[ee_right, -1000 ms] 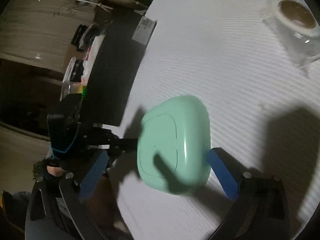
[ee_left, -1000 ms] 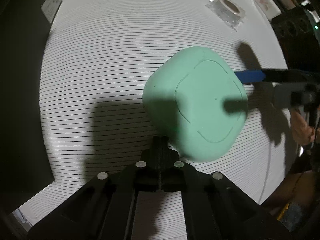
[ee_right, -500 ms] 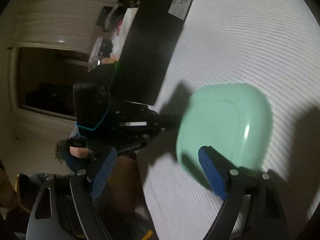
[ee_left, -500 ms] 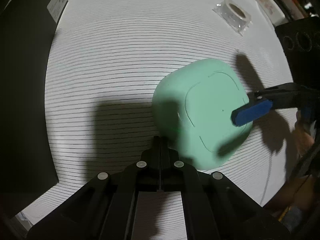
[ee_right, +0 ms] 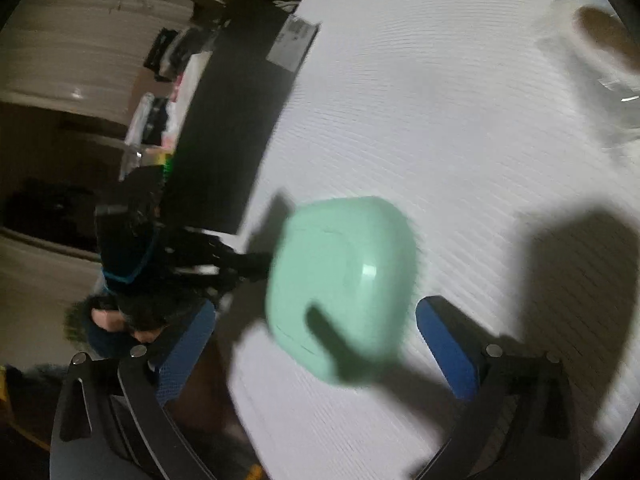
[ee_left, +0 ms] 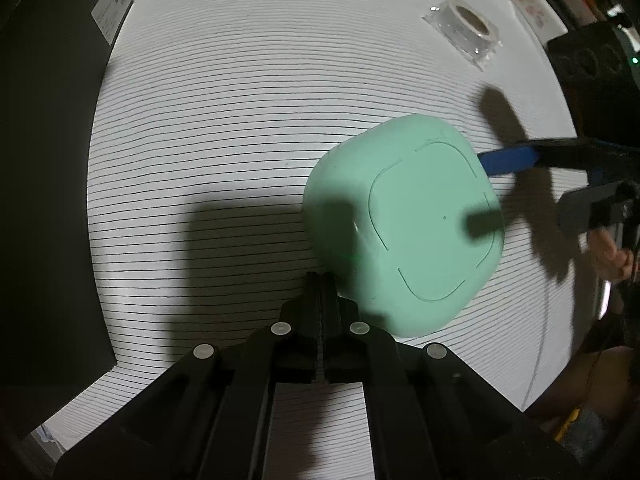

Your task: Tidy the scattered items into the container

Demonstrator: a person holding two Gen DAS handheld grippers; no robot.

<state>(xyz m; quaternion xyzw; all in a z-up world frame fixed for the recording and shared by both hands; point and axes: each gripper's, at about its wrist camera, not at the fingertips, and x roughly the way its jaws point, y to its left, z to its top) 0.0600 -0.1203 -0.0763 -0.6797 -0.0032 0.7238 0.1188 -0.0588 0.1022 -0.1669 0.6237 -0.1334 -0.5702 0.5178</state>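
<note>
Gripping the upturned mint-green rounded plastic container (ee_left: 404, 224), the left gripper (ee_left: 322, 280) is pinching its rim; the right gripper (ee_right: 316, 344) is gaping empty beside it, and the wrapped tape roll (ee_left: 464, 28) beyond is lying untidied.

A white table (ee_left: 224, 92) with thin dark stripes carries a black box (ee_left: 44, 184) along one edge, a mint-green container (ee_left: 404, 220) upside down near the middle, and a wrapped tape roll (ee_left: 464, 28) well apart from it.

Each camera looks forward along its own gripper, down at the striped worktop (ee_left: 240, 100) from close range. They face each other, sharing the green container (ee_left: 404, 224) between them and the wrapped tape roll (ee_left: 464, 24).
</note>
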